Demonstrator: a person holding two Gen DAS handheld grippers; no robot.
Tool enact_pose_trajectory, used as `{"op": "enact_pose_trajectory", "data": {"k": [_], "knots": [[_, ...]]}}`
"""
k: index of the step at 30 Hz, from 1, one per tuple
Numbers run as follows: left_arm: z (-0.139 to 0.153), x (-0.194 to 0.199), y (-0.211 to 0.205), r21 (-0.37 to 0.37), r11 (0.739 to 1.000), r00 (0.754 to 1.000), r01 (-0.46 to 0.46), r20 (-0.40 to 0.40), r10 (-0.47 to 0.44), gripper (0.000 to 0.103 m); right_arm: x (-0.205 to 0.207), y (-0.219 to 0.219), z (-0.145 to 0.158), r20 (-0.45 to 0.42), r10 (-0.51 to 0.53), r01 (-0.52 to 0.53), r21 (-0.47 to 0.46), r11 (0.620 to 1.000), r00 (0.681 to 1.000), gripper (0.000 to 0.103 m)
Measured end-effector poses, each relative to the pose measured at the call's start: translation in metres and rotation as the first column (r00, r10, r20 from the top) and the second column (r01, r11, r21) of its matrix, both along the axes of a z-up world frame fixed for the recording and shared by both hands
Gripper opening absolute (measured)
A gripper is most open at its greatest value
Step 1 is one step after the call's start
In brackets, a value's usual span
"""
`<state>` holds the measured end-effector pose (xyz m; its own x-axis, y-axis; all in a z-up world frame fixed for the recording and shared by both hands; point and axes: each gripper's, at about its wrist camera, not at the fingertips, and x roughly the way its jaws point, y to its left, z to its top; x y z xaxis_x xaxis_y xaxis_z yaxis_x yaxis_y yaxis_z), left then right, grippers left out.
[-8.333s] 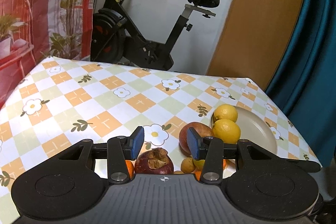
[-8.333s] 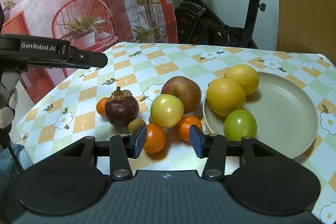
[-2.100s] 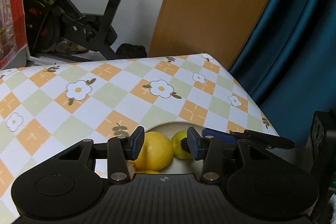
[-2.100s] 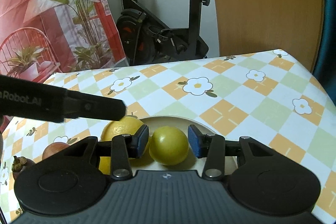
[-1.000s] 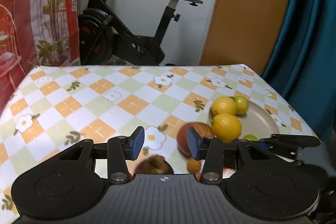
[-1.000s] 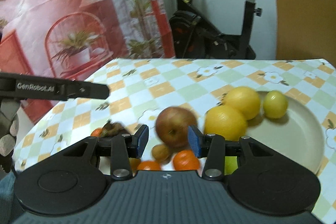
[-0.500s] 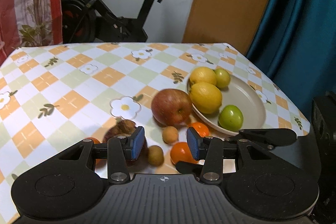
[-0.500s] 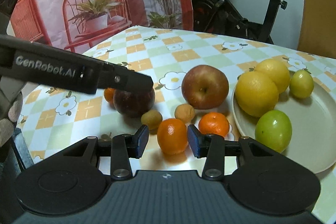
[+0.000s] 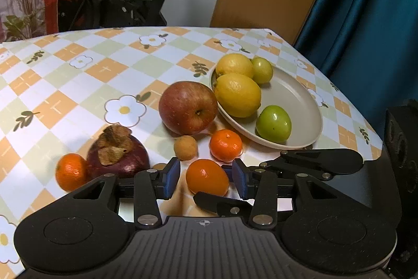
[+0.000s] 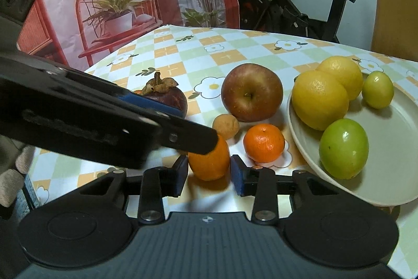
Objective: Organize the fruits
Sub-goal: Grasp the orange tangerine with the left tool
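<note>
1. While the R gripper (image 10: 209,174) sits low on the table, its jaws have just been closing w/ the near mandarin (image 10: 209,161) between them; both blue pads look flush on its sides, so it's pinching the fruit, prob. lightly
2. L gripper (image 9: 206,179) is spread, nothing gripped. From its own cam the same mandarin shows in the gap w/ space either side; the R cam shows its finger crossing over the fruit's top, so it's above, not around
3. Task things: near mandarin on the tablecloth (image 10: 235,54), just short of the plate (image 10: 399,137). 2nd mandarin (image 10: 263,143) and a small tan fruit (image 10: 226,126) sit just behind it, apple (image 10: 252,90) further back, mangosteen (image 9: 117,156) and 3rd mandarin (image 9: 70,170) off to the L side
4. Plate holds 2 lemons (image 10: 320,98), a big green fruit (image 10: 343,148) and a small green one (image 10: 377,93); its R half is bare
5. Step, as I judge it: secure the grip, lift, carry to the plate
6. Risks:
   - both grippers crowd 1 fruit; lifting straight up could hit the L finger overhead and knock the fruit loose
   - round, smooth skin + light pinch low on the fruit = may squirt out or roll
   - pads close to 2nd mandarin and tan fruit; a sideways drag could send them rolling
   - setting down near the big green fruit by the rim could bump it off the plate
</note>
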<state>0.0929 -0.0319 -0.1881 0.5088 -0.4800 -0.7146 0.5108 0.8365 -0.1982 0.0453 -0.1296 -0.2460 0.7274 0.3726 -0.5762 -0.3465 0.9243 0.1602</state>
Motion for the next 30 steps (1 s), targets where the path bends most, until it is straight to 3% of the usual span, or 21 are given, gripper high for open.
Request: {"op": "enact_pose_trajectory", "data": {"k": [16,30], "knots": [[-0.017,0.006,-0.005,-0.046,0.999,0.996,-0.001,-0.088,-0.003,0.039,-0.009,-0.01,-0.001,-0.005,-0.001,0.002,0.028,1.0,1.0,0.038],[0.002,0.001,-0.013,-0.036,0.999,0.999,0.02,-0.035,-0.021,0.039,-0.008,-0.016,0.007,-0.003,-0.021,0.021,0.068,0.997,1.0,0.038]]}}
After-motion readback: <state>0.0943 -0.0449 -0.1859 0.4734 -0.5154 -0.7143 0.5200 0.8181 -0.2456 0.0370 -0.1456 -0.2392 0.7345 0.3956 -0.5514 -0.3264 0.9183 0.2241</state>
